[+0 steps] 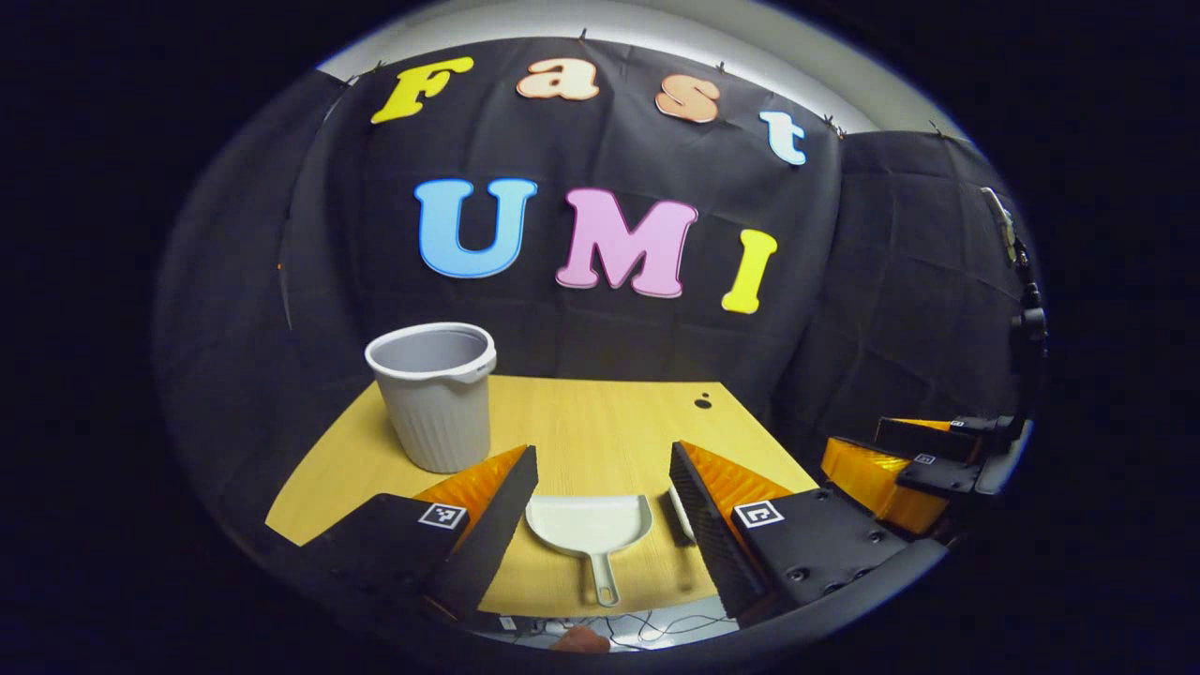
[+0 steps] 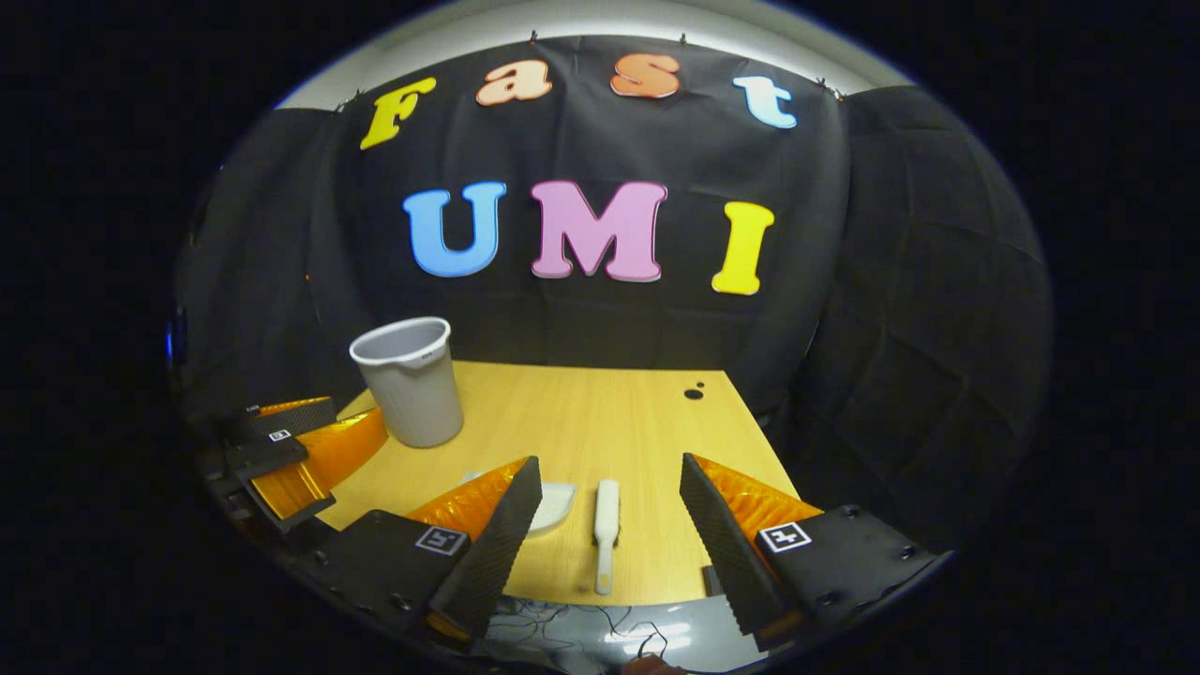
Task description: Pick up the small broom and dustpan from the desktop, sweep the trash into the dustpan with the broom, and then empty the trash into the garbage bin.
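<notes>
Dustpan (image 1: 591, 522) and broom (image 2: 606, 521) are laid near the bin (image 1: 436, 394); both grippers (image 1: 600, 525) (image 2: 609, 530) are held released.

A staged recording booth is shown, not a lived-in room. A small wooden counter (image 2: 600, 422) is closed in at the back and both sides by black cloth (image 2: 900, 309) pinned up as a wall, with a strip of pale room wall (image 1: 750, 37) seen above it. Loose cables (image 1: 637, 626) are seen below the counter's front edge, and a clamped fitting (image 1: 1027, 300) is hung at the cloth's side
</notes>
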`<state>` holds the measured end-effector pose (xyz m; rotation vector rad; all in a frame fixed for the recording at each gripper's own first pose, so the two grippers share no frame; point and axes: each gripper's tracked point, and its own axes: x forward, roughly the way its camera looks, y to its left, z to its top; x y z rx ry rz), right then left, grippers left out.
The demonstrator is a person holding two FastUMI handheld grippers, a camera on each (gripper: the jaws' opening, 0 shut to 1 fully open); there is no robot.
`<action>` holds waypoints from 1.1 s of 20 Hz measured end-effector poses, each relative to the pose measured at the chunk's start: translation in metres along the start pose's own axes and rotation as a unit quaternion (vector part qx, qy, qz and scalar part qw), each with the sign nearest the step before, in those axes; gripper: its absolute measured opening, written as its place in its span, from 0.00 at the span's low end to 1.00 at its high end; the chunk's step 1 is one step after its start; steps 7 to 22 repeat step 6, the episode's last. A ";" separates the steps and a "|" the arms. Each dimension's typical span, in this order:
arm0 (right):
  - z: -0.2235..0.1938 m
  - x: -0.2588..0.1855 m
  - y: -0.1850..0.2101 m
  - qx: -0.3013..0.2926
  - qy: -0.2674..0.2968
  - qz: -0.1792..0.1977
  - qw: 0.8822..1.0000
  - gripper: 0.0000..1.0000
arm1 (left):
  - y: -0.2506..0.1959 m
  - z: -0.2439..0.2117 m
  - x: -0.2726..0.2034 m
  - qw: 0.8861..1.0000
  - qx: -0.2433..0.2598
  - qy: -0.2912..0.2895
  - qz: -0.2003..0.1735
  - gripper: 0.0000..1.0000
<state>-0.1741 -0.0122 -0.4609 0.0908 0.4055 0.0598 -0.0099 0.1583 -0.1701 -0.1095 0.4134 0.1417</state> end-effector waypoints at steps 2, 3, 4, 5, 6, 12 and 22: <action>0.029 -0.011 0.004 0.006 -0.046 0.011 0.999 0.97 | 0.010 0.020 -0.016 0.998 0.019 -0.047 0.033 0.85; 0.045 -0.017 0.003 0.003 -0.057 0.013 0.998 0.96 | 0.012 0.026 -0.025 0.997 0.029 -0.059 0.048 0.85; 0.059 -0.022 0.000 0.004 -0.078 0.016 0.997 0.96 | 0.009 0.034 -0.032 0.995 0.036 -0.078 0.052 0.85; 0.071 -0.023 -0.003 0.006 -0.095 0.016 0.995 0.97 | 0.003 0.046 -0.033 0.992 0.028 -0.112 0.043 0.85; 0.079 -0.024 -0.008 0.009 -0.108 0.014 0.994 0.96 | -0.004 0.049 -0.040 0.993 0.009 -0.110 0.029 0.85; 0.079 -0.024 -0.008 0.009 -0.108 0.014 0.994 0.96 | -0.004 0.049 -0.040 0.993 0.009 -0.110 0.029 0.85; 0.079 -0.024 -0.008 0.009 -0.108 0.014 0.994 0.96 | -0.004 0.049 -0.040 0.993 0.009 -0.110 0.029 0.85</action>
